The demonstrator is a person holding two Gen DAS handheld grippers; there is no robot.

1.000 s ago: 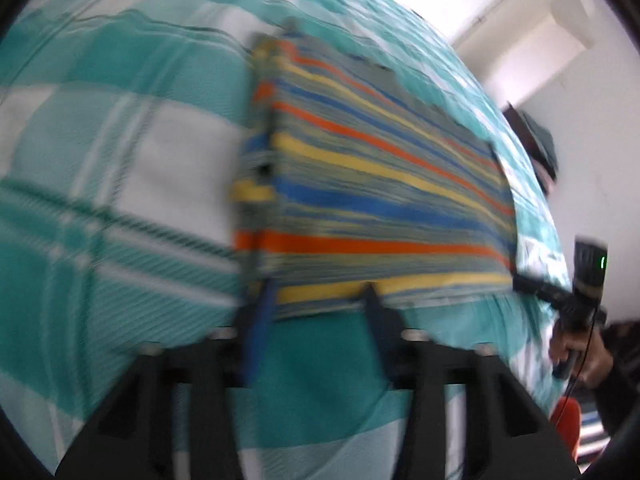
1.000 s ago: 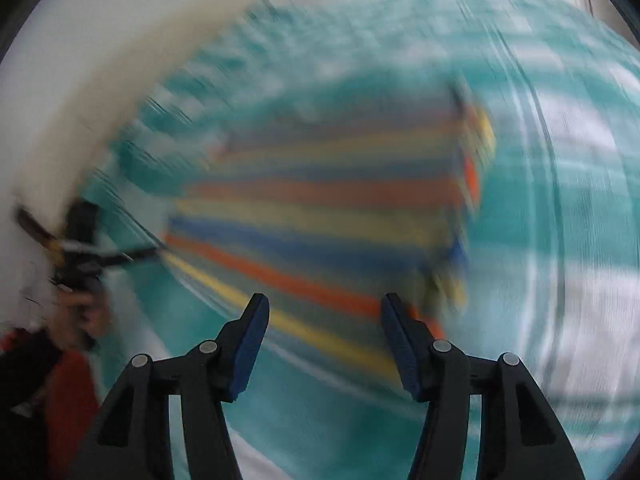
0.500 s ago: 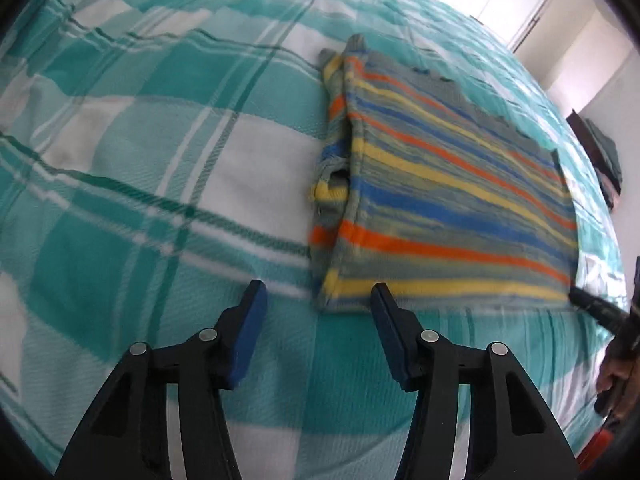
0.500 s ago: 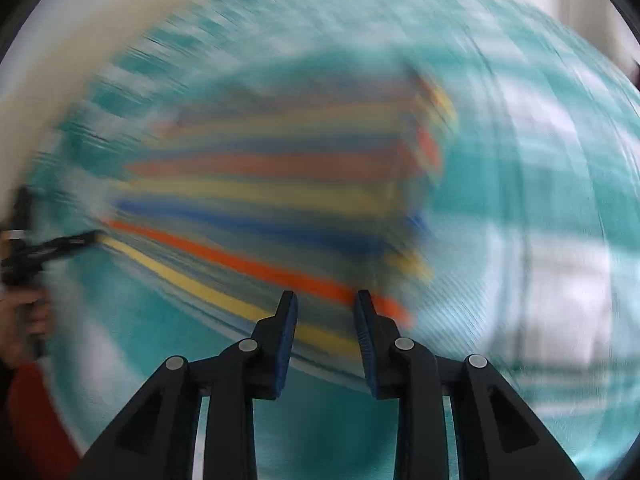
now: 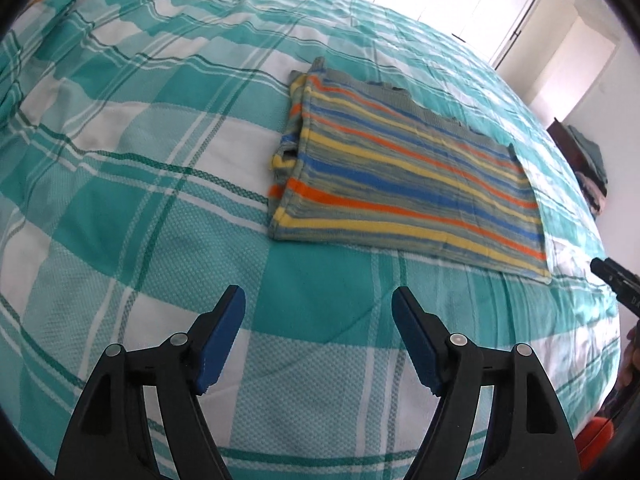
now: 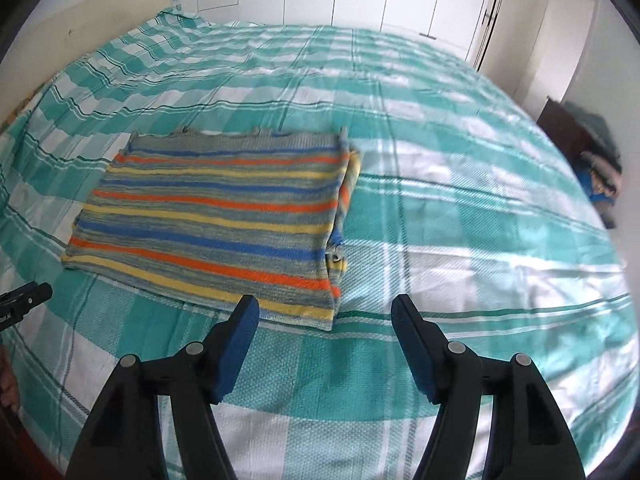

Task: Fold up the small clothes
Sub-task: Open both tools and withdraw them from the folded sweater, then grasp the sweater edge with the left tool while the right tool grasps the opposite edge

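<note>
Already the striped garment [image 5: 404, 184] lay folded into a flat rectangle on the teal-and-white checked bedspread [image 5: 120, 184], with neither tool touching it. In the left wrist view it sat at about one o'clock from the left gripper [image 5: 318, 312], well beyond the fingertips; its left edge showed doubled layers with a sleeve or strap end tucked underneath, and its near hem ran straight. In the right wrist view the same garment lay at about eleven o'clock from the right gripper [image 6: 325, 320], its near right corner just past the left blue pad.

Both claws stood spread and empty. Their jaws had just been opening, and nothing was between them; only bedspread showed in each gap. The tip of the other tool edged into each view, at three o'clock on the left camera and nine o'clock on the right.

Judging by this layout, at least one fold was done and the cloth had been let go. Whether another fold was wanted could not be told: the rectangle looked rather wide, so a further halving across its length seemed possible. A stack of other clothes [image 6: 600, 176] sat off the bed at three o'clock; whether those belonged to the job was unclear.
</note>
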